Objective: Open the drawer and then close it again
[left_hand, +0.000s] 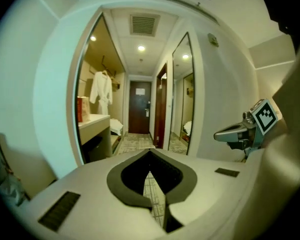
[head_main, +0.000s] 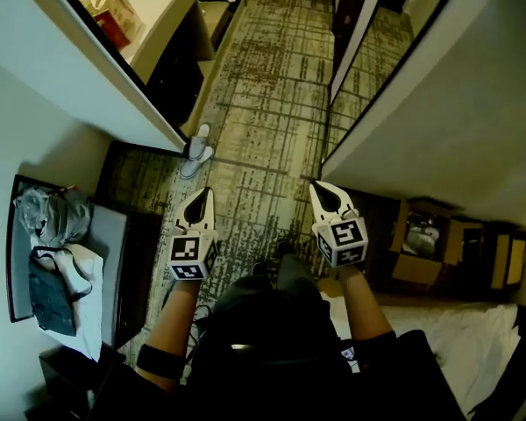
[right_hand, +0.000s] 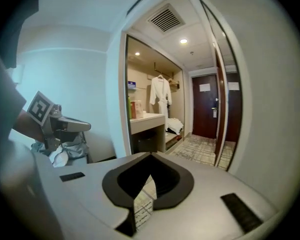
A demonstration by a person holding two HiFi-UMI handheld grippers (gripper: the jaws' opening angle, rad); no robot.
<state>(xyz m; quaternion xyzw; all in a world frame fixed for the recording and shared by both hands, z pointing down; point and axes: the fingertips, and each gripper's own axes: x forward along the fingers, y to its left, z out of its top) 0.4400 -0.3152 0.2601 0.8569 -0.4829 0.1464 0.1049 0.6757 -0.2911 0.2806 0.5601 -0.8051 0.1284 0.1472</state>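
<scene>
Carpet (head_main: pixel 272 103) below | left claw (head_main: pixel 205 195) closed, empty | right claw (head_main: pixel 319 189) closed, empty

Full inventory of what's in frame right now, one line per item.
carpet: 1, green-beige plaid, hallway floor
slippers: 1 pair, white, on carpet at wall corner
counter: 1, white, alcove left of hallway
red box: 1, red, on counter
robe: 1, white, hanging in alcove
door: 1, dark brown, hallway end
clothes: pile, grey and white, rack at left
cardboard box: 1, brown, right, near bed
bed: 1, white, bottom right
left claw: 1, white, shut, empty
right claw: 1, white, shut, empty
</scene>
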